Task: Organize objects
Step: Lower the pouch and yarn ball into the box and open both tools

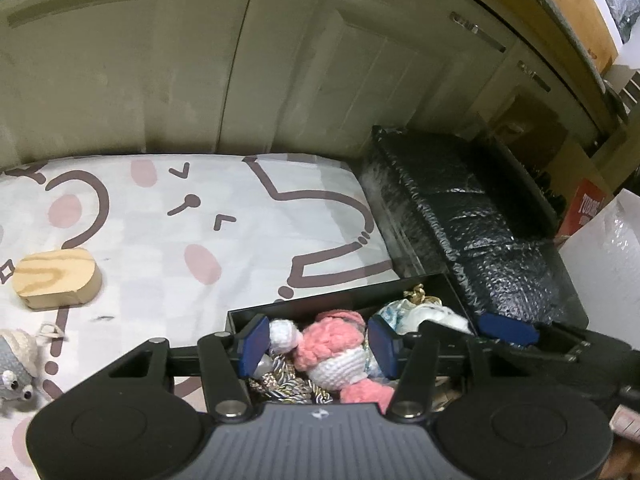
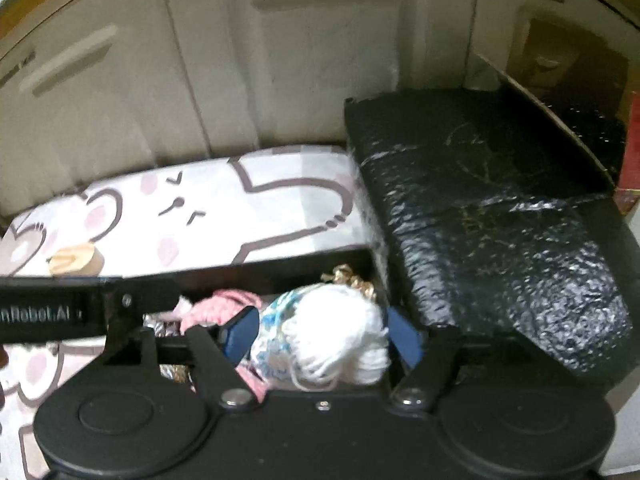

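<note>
Reading "nRobot.AI" in pale letters, the left gripper point(image 2: 240, 332) body crosses the right wrist view, and red packaging point(image 1: 588, 204) shows "TUBORG". Inside the black box point(image 1: 340, 292) on the cartoon sheet point(image 1: 160, 216), the left gripper pinches a pink-and-white crochet doll point(image 1: 332, 350). The right gripper point(image 2: 324, 338) stands spread around a white yarn bundle with blue print point(image 2: 332, 340).

A bed point(image 1: 240, 240) fills the middle left of both views, covered by a white sheet with pink spots and brown cartoon outlines. On it, at the left edge of the left wrist view, lies a wood block point(image 1: 56, 278); below that, in the lower left corner, a grey crochet mouse point(image 1: 16, 368). A black box point(image 1: 320, 304) full of toys sits at lower centre, near the bed's right edge.
</note>
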Available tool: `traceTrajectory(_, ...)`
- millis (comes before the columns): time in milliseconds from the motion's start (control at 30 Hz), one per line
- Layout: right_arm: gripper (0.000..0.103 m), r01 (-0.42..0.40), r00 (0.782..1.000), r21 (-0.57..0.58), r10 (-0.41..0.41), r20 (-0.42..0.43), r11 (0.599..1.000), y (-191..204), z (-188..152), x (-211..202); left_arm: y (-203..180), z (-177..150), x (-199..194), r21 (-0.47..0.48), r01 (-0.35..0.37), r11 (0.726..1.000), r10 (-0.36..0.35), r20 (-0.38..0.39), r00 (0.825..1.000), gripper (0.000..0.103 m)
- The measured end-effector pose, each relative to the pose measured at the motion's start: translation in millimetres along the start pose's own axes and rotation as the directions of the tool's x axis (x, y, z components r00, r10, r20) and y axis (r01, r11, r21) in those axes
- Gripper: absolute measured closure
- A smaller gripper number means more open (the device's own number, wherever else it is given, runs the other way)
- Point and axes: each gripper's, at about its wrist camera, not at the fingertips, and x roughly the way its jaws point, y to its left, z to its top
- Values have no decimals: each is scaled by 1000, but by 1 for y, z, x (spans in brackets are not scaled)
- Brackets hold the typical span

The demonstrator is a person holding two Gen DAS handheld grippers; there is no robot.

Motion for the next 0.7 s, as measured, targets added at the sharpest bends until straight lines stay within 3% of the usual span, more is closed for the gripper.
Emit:
traceTrajectory(67, 42, -3, 1000, 23, 3, 2, 1000, -5, 1, -2, -1, 0, -1, 4, 0, 1000, 0, -2, 1000, 48)
traceTrajectory(133, 61, 8, 1000, 31, -8, 5, 999, -8, 0, -3, -3, -1, -2, 12, 1, 1000, -1, -3, 1000, 48)
traceTrajectory(233, 74, -2, 1000, 32, 2, 3, 999, -8, 0, 0, -6, -2, -4, 31, -1, 1000, 1, -2, 1000, 48)
traceTrajectory(433, 76, -6, 999, -65, 3, -40, 998, 10, -4, 15, -4, -3, -5, 44, -7, 999, 8, -9, 1000, 48)
traceTrajectory(700, 75, 19, 998, -72, -24, -61, 997, 8, -9, 24, -2, -3, 0, 63, -29, 998, 31, -39, 999, 48)
